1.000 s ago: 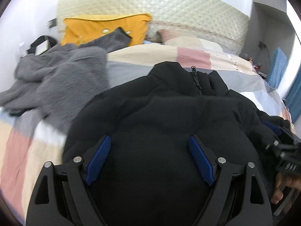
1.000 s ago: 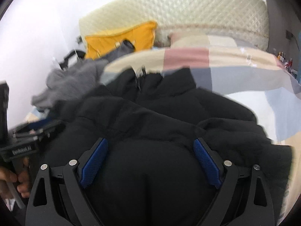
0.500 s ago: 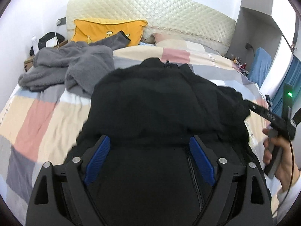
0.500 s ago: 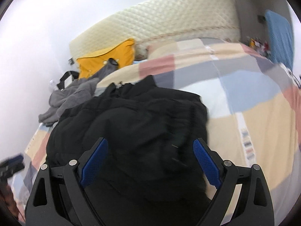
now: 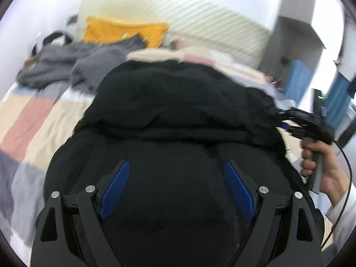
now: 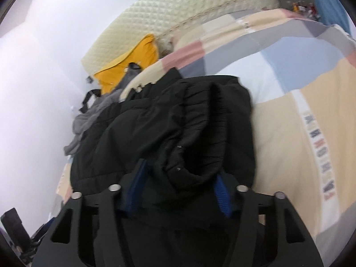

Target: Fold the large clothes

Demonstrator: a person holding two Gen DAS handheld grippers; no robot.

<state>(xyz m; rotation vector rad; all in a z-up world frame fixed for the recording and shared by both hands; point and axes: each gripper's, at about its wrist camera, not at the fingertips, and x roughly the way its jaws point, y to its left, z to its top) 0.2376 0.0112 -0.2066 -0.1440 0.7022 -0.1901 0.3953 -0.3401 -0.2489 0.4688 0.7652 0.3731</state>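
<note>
Black puffer jacket (image 6: 169, 129): on the bed (image 6: 289, 120), part-folded. Right hand-held gripper (image 6: 178, 191), wide apart a moment ago, now clamps the cuff; sleeve fold beginning. Left hand-held gripper (image 5: 175, 187): remains apart above jacket.

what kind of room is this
Almost certainly a bedroom. The black jacket lies on a bed with a patchwork cover, there is a padded cream headboard behind it, and a yellow pillow leans against that, with grey clothes heaped beside it.

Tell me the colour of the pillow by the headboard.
Yellow-orange; the pillow shows best in the right wrist view.
</note>
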